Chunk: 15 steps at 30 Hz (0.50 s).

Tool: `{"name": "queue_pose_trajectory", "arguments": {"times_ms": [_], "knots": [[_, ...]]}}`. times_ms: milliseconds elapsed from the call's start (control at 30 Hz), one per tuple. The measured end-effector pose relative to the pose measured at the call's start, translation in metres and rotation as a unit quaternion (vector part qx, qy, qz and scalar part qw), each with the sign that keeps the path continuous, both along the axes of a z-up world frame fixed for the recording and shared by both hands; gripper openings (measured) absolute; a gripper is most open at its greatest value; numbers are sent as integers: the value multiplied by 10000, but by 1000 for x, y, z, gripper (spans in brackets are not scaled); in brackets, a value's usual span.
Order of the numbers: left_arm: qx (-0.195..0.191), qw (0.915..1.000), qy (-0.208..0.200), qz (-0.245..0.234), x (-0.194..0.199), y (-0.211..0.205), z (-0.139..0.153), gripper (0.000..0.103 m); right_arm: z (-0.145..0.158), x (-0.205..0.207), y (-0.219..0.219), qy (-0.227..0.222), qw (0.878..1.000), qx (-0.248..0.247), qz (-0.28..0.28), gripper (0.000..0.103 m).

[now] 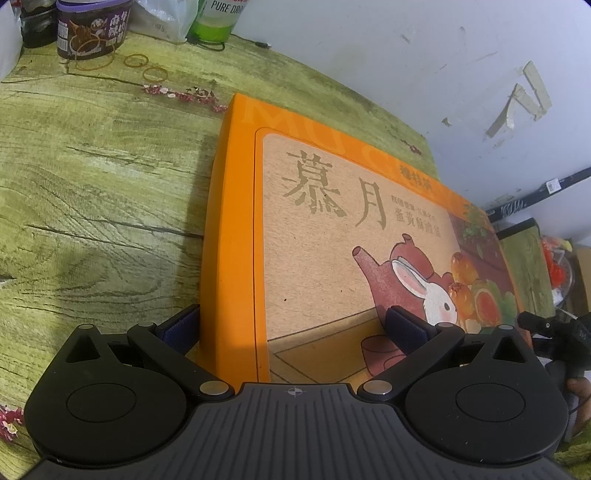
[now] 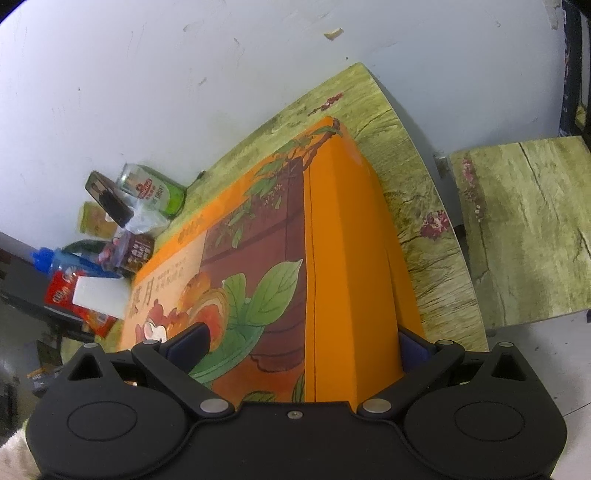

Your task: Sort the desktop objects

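Progress: the sorting appears to be at an early or middle stage. The large orange gift box (image 1: 332, 229) lies flat on the green wood-pattern surface (image 1: 92, 192), and both hand-held grippers are positioned at its near corners. It is judged that the box is the item now being handled; whether it is being set down or picked up cannot be determined. Other items remain unsorted along the wall: a dark jar (image 1: 92, 29), a green bottle (image 1: 216, 22) and 3 loose rubber bands (image 1: 136, 61) in the left wrist view, and a red snack packet (image 2: 79, 304) with a blue-capped bottle (image 2: 51, 260) in the right wrist view.

Left hand-held gripper (image 1: 295, 325): the jaws are spread wide and straddle the near left corner of the box. 1 pad sits just outside the orange side wall, and the other sits over the printed lid near the rabbit picture. Contact with the lid cannot be confirmed, so a firm clamp is not established.

Right hand-held gripper (image 2: 304, 341): the jaws are likewise spread wide across the near right corner. 1 pad lies over the leaf print on the lid and the other lies against the orange side wall (contact appears likely but is not certain).

A second, smaller surface (image 2: 524, 229) stands apart to the right, and it is bare.
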<state>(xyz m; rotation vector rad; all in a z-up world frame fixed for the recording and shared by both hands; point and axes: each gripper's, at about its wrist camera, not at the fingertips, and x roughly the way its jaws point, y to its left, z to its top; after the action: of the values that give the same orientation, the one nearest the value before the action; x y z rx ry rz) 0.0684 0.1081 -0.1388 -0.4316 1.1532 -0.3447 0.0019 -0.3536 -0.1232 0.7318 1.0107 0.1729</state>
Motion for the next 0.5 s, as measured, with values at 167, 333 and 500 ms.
{"name": "queue_pose_trajectory", "arguments": {"times_ms": [167,333,500], "knots": [[10,10000,29,-11,1,0,-1,103,0,0,-1,30,10000,-9,-29,101],[24,10000,53,-17,2,-1,-1,103,0,0,-3,43,10000,7,-58,101],[65,9999,82,11,2,-1,0,103,0,0,-3,50,10000,-3,-60,101]]}}
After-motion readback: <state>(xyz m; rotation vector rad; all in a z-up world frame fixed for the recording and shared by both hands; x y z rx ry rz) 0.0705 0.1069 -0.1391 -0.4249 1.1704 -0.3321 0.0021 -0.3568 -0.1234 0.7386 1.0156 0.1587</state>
